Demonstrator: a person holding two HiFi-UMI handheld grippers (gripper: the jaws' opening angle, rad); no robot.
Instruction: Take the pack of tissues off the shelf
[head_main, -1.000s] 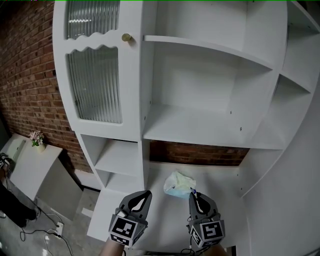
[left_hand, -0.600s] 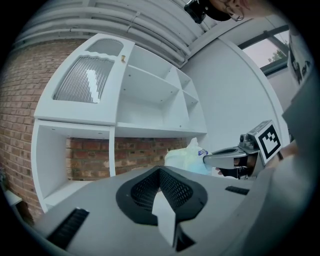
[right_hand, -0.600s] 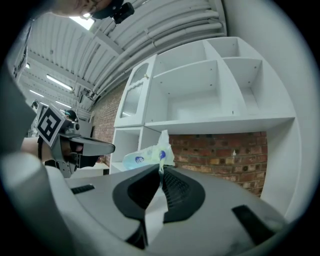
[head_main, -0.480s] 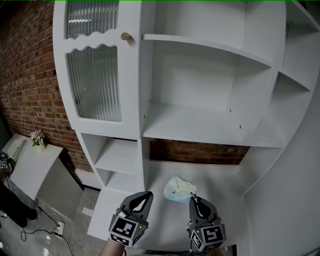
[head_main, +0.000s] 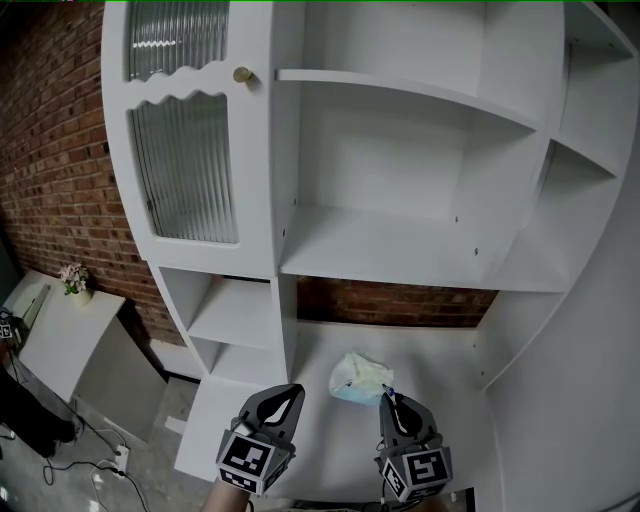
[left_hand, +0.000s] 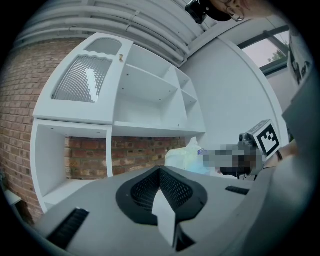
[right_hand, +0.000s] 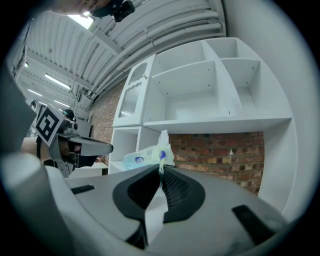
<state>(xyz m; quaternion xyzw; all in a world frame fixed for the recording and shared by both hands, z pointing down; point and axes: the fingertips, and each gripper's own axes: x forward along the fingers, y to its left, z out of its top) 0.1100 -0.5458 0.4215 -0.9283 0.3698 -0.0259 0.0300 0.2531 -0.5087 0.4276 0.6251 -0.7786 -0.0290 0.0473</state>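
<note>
Backdrop: white shelf (head_main: 400, 250) against a brick wall (head_main: 60, 180).
Pack (head_main: 358, 377): over the low bay's board, near its front.
Right hand-held gripper (head_main: 389, 399): clamped on the pack's edge.
Left hand-held gripper (head_main: 288, 392): together, empty, just beside.
Progress: grip made; drawing the pack clear of the shelf looks left to do.

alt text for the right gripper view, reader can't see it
The right gripper is shut on a corner of the pack of tissues, which sticks out past its jaws. Behind stands a white shelf unit with a brick back; the left gripper shows at left.
</note>
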